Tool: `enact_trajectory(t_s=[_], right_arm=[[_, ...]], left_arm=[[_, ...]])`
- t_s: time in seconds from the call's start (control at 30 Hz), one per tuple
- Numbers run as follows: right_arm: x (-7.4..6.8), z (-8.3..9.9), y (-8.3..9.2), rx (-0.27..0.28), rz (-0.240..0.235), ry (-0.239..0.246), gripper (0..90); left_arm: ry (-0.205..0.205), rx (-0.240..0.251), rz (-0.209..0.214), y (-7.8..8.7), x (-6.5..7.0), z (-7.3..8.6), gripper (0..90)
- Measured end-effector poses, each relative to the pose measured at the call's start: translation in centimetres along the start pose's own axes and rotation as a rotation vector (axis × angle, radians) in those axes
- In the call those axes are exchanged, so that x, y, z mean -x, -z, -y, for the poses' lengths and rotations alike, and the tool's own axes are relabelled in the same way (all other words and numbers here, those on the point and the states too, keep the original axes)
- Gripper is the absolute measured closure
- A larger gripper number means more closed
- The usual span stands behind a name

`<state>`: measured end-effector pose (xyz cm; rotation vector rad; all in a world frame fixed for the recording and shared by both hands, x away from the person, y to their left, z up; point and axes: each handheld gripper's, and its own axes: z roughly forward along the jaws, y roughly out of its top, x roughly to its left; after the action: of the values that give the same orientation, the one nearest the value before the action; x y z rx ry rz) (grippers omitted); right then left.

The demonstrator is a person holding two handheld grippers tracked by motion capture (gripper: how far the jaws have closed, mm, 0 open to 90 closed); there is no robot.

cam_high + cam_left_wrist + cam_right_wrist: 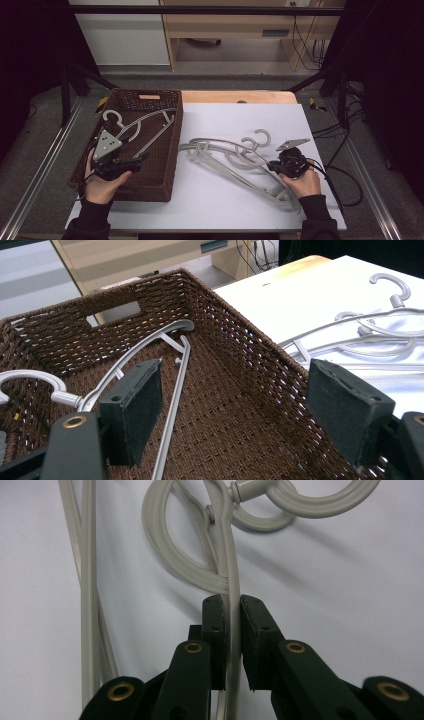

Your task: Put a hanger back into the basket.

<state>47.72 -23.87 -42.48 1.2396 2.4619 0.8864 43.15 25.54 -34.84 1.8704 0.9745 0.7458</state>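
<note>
In the high view, a pile of pale hangers (235, 155) is seen on the white table (240, 210), with the right gripper (274, 166) at its right end and the left gripper (142, 157) over the brown basket (167, 165). In the left gripper view, the jaws are spread wide and empty above the basket, where one hanger (170, 355) already lies. In the right gripper view, the jaws are clenched on a thin hanger bar (231, 585). The hanger is judged light, stiff and smooth, and tangled with others; a firm hold on the bar is advised.
</note>
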Motion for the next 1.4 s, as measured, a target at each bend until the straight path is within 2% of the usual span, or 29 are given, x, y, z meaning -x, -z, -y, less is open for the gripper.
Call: enact_trajectory(t_s=[0.1,0.13,0.23,0.27,0.3,0.4,0.6,0.67,0.77,0.83,0.97,1.03,1.07,1.17,1.27,1.33,1.4], right_arm=[[0.3,0.3,0.0,-0.016,0.007,-0.003,81.7],[0.3,0.5,-0.2,-0.039,0.004,-0.013,81.5],[-0.1,0.7,-0.6,-0.052,0.019,-0.021,81.4],[-0.1,0.7,-0.8,-0.052,0.023,-0.013,81.3],[-0.3,0.7,-0.9,-0.052,0.015,-0.025,81.3],[-0.6,0.6,-1.8,-0.034,0.009,0.002,81.3],[-0.7,0.5,-2.1,-0.008,0.017,-0.002,81.3],[-0.7,0.5,-2.2,-0.008,0.021,0.008,81.2],[-0.8,0.5,-2.4,-0.038,0.02,0.006,80.1],[-0.9,0.5,-2.6,-0.056,0.004,0.011,78.7],[-1.0,0.5,-2.8,-0.048,-0.005,0.028,73.5],[-1.0,0.4,-2.8,-0.044,0.003,0.045,71.3],[-1.1,0.4,-2.7,-0.045,0.017,0.036,71.1],[-1.1,0.4,-2.7,-0.064,0.037,0.045,76.4],[-1.0,0.4,-2.0,-0.065,0.01,0.031,79.9],[-1.1,0.5,-1.9,-0.098,-0.007,0.007,78.5],[-1.2,0.5,-2.3,-0.119,-0.014,0.013,76.5]], left_arm=[[-0.002,0.001,0.001,0.0,0.0,0.0,22.4],[-0.002,0.001,0.0,0.0,0.1,0.0,22.4],[-0.005,-0.002,0.0,0.0,0.1,0.0,22.4],[-0.009,-0.003,-0.001,0.0,0.1,0.0,22.4],[-0.006,-0.003,0.0,0.0,0.1,0.0,22.4],[-0.007,-0.003,0.0,-0.1,0.1,0.0,22.4],[-0.003,-0.002,-0.001,0.0,0.0,0.0,22.5],[-0.006,-0.002,-0.001,-0.1,0.0,0.0,22.4],[-0.001,-0.003,0.001,-0.1,0.1,0.0,22.4],[-0.002,-0.003,0.001,-0.1,0.1,0.0,22.5],[-0.002,-0.004,0.001,-0.2,0.1,0.0,22.5],[-0.001,-0.003,0.002,-0.2,0.1,0.0,22.5],[-0.001,-0.003,0.002,-0.2,0.1,0.0,22.4],[-0.002,-0.005,0.001,-0.2,0.1,0.0,22.5],[0.001,-0.002,0.001,-0.1,0.0,0.0,22.4],[0.0,-0.002,0.002,-0.1,0.1,0.0,22.4],[-0.004,-0.004,0.002,-0.1,0.2,0.0,22.4]])
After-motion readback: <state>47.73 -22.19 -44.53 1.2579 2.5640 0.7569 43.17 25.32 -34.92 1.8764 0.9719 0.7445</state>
